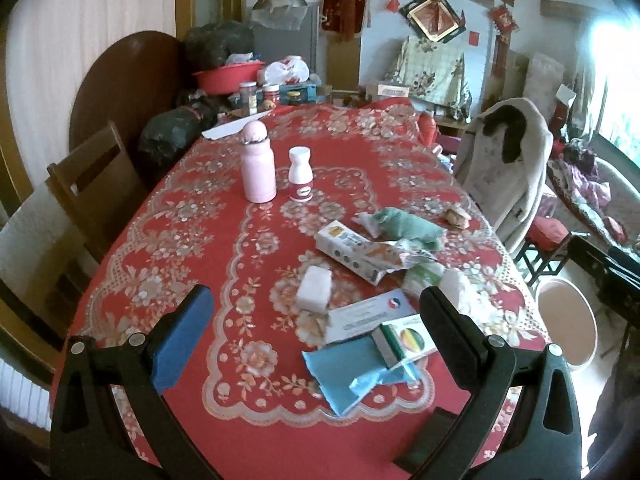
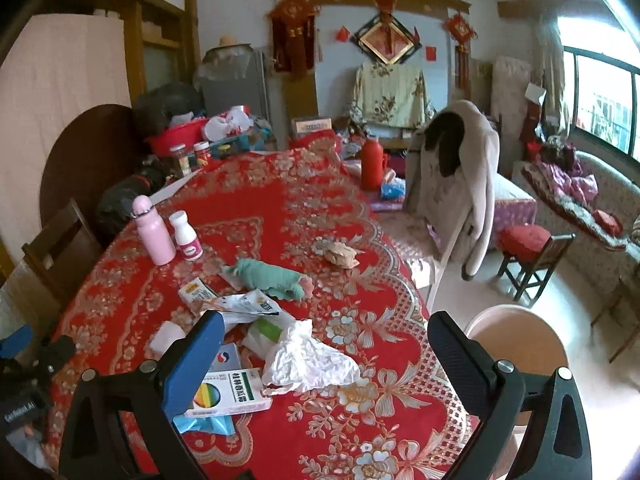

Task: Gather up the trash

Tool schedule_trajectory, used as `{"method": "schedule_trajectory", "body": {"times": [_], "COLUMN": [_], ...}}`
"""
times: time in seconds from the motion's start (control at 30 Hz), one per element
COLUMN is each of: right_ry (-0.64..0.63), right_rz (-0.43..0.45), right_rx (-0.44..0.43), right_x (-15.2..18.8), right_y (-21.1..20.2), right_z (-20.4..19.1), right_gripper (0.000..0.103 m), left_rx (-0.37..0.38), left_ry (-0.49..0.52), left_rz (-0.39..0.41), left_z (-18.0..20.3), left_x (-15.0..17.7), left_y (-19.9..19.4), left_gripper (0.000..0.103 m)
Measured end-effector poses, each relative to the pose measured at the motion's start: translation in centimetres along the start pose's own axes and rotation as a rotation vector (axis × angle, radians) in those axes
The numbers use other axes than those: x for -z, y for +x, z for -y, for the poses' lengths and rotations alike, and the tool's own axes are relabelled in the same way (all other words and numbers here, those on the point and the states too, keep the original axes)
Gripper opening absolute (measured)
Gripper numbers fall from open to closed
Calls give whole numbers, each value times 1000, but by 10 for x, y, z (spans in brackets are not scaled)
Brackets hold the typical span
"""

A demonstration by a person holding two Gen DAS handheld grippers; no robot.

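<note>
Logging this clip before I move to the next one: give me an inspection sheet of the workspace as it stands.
Surface: table under a red floral tablecloth.
Job's things: crumpled white tissue, small medicine box, blue plastic wrapper, torn foil packet, long carton; pale bin on the floor beside the table.
Clutter: pink flask, white bottle, green cloth.
Grippers: left hand-held gripper open, holding nothing; right hand-held gripper open, holding nothing.
Cables: nothing seen.
Surroundings: coat over a chair, red thermos, wooden chair.
</note>
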State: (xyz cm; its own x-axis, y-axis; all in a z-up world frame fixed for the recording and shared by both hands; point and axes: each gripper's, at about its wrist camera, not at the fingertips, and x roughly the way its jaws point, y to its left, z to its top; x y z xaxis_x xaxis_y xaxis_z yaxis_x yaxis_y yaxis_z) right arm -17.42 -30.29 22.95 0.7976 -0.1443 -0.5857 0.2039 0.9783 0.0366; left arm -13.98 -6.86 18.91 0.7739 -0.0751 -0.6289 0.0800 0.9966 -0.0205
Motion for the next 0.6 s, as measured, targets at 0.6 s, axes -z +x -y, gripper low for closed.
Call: {"method": "schedule_trajectory", "body": {"times": [0.6], "right_ry": [-10], "right_rz": [33], "right_rx": [5], "right_x": [1], "right_y": [-20], "right_z": [1], "right_gripper": [101], "left_rx": [5], "left_ry": [14], "left_rz": [61], "left_z": [16], "left_x": [6], "left_y": [-30], "left_gripper": [102]}}
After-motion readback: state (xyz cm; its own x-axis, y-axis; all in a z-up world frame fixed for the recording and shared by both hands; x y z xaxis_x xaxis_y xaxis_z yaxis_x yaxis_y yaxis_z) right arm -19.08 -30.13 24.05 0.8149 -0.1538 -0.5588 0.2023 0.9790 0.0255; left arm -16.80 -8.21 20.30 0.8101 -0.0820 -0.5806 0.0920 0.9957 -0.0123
